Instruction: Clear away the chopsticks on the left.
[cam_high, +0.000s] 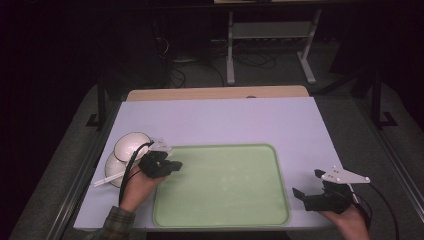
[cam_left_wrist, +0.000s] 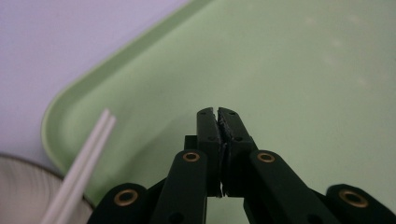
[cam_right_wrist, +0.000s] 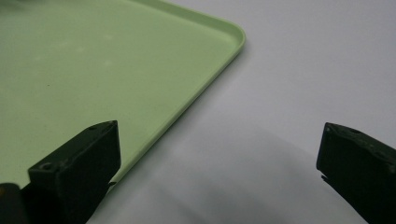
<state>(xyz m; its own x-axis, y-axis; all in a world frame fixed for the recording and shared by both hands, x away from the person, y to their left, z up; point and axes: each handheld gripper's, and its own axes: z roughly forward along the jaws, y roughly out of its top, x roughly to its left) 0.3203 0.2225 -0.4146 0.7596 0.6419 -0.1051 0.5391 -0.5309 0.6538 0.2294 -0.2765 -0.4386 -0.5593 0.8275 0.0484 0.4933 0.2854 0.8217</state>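
A pale green tray (cam_high: 220, 185) lies on the near middle of the table. My left gripper (cam_high: 176, 165) hovers over the tray's far left corner, its jaws shut with nothing between them; in the left gripper view the closed tips (cam_left_wrist: 218, 113) point across the tray floor (cam_left_wrist: 289, 70). My right gripper (cam_high: 306, 183) sits just right of the tray's near right corner, open and empty. In the right gripper view its gap (cam_right_wrist: 219, 140) spans the bare table beside the tray rim (cam_right_wrist: 205, 84).
Two white bowls (cam_high: 131, 144) (cam_high: 113, 166) stand left of the tray, with white chopsticks (cam_high: 106, 180) resting across the nearer one; the chopsticks (cam_left_wrist: 84, 161) and a bowl rim (cam_left_wrist: 23, 191) appear beside my left jaws. A lavender mat (cam_high: 225, 120) covers the table.
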